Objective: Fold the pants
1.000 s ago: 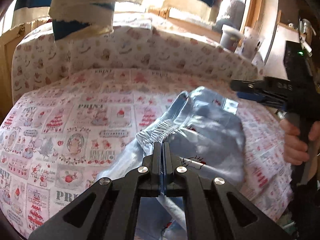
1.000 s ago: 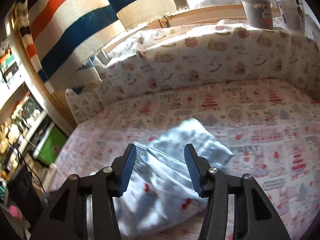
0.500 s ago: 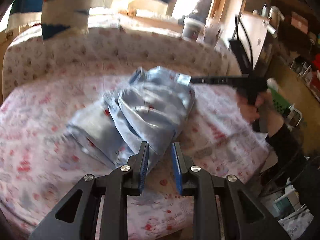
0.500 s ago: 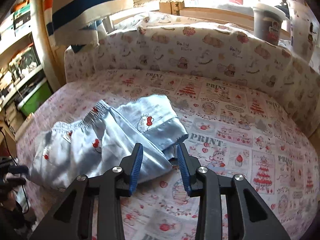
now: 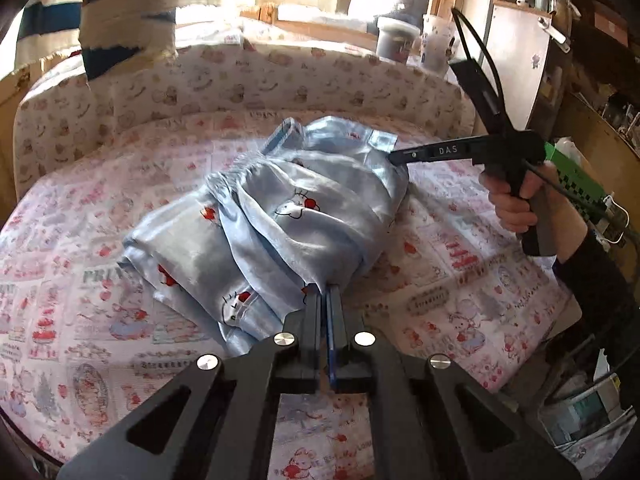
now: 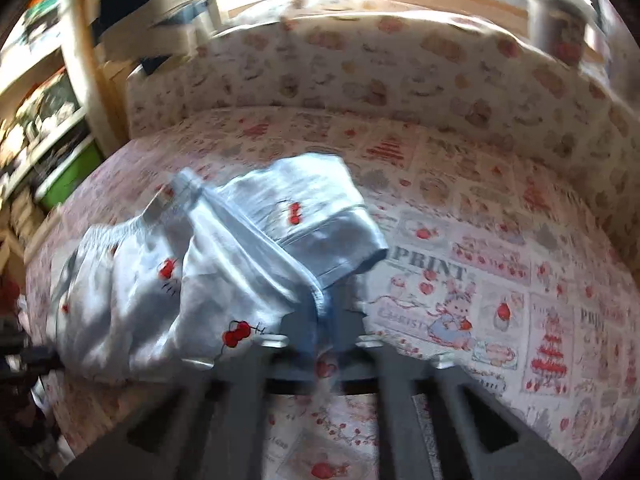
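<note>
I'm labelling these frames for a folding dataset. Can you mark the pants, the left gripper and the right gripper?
pants (image 5: pixel 320 216): left wrist view, top fold by the cat print.
left gripper (image 5: pixel 325 294): left wrist view, between its fingertips.
right gripper (image 5: pixel 394 156): left wrist view, at its tip.

black grippers (image 5: pixel 325 300) — silver screws, blue pads — dark sleeve (image 5: pixel 596 280)

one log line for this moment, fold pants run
step: gripping for fold | left gripper: shut on pants edge | right gripper: shut on pants edge | pants: bunched on printed sheet
</note>
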Demonstrator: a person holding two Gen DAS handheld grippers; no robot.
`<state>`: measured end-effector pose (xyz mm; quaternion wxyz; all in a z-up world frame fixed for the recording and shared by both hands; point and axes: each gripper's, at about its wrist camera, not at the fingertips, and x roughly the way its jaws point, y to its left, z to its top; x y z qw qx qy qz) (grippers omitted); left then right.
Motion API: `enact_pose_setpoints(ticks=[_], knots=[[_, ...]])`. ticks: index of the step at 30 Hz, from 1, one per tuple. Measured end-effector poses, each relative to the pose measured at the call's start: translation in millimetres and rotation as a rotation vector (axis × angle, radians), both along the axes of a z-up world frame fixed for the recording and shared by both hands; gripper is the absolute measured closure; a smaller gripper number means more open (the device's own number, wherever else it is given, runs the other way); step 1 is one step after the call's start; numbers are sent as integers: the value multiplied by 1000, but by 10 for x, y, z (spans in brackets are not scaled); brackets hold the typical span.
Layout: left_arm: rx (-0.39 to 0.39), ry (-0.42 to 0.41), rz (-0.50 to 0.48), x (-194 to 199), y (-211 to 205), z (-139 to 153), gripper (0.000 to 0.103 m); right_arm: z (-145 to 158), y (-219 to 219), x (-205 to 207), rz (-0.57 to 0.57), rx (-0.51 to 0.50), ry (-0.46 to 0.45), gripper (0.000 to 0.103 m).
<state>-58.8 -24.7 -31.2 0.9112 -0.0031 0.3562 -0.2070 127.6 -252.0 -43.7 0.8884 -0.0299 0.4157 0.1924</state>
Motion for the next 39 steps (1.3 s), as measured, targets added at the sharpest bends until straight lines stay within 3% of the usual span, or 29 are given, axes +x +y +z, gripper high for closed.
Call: enact_pose_setpoints(ticks=[2,11,15,19,22,24,28,32,37,39], knots=[[2,-18,7,-46,46,58,101,22,-77,-12,-18,50,-5,101],[41,-55,79,-91,408,207,102,286,-107,-293,-75,37,-135,102],[18,18,98,-73,561,37,102,192,-109,-259,-89,8,-103,102],[16,22,94,-138,598,-4,103,108,-138,-239,-107,-3,-91,102],[-26,9,64,-195,601,66,103,169,-199,-256,-129,48,-89,83],[-12,-42,74,-247,575,149,99,237,-260,-301,-154,84,-95,62],[-20,-109,81,-266,527,305,64,366,-346,-445,-160,154,-90,57],[-33,-130,94,-101,414,361,53,351,-379,-531,-143,236,-4,52],[32,-55,214,227,316,205,50,370,-292,-480,-175,125,-78,45],[19,-22,265,222,393,126,47,339,-256,-353,-137,108,-58,39]])
